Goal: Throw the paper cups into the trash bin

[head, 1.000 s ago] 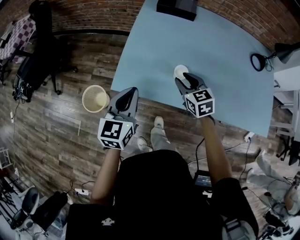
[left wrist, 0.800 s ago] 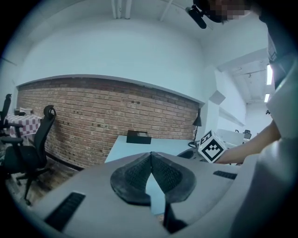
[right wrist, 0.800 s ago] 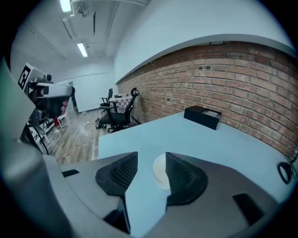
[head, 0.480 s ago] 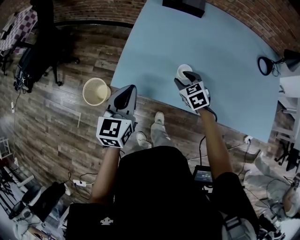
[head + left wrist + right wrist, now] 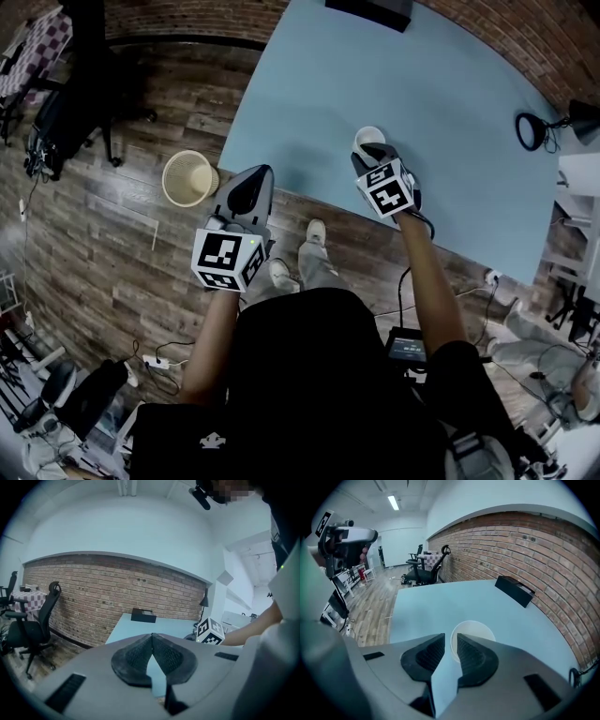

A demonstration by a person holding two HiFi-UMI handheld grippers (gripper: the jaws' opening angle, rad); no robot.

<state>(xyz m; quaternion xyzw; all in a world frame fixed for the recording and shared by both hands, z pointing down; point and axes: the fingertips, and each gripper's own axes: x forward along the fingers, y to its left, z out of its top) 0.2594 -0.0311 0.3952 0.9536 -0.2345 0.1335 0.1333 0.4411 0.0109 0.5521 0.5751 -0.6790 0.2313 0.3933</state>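
Over the blue table (image 5: 450, 103), my right gripper (image 5: 451, 645) hangs tilted down onto a white paper cup (image 5: 474, 629). Its jaws have just been closing. The cup's near wall stands in the gap between them, and a sliver of table shows beside the left pad, so I judge the grip not yet made. My left gripper (image 5: 152, 637) is clenched on nothing, held off the table's near edge. The task looks barely begun: the cup stands upright near that edge, well apart from the round trash bin (image 5: 187, 178) on the wood floor to my left. Gripping, carrying and dropping all remain. The cup is plain, mouth up, uncrushed and apparently empty. What the bin holds I cannot tell.
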